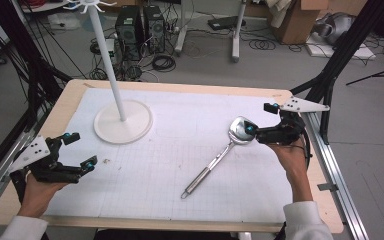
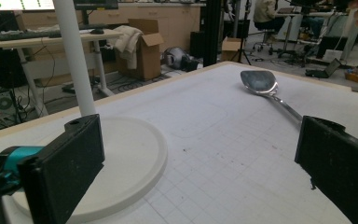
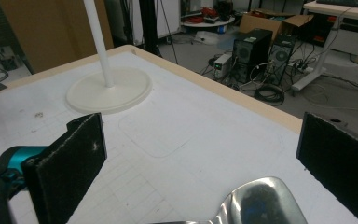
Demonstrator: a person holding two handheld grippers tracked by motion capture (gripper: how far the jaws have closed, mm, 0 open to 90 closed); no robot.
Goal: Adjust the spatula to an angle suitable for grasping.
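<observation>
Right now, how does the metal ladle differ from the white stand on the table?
The ladle lies flat on the table mat, while the stand rises upright from a round base. The ladle is shiny bare metal; the stand is matt white. The right tool is open at the ladle's bowl, whereas the stand sits apart from both tools, with the left tool open some way off. Both rest on the same white mat.

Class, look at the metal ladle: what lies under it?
The ladle lies on the white gridded mat. The mat beneath its bowl and handle is covered.
</observation>
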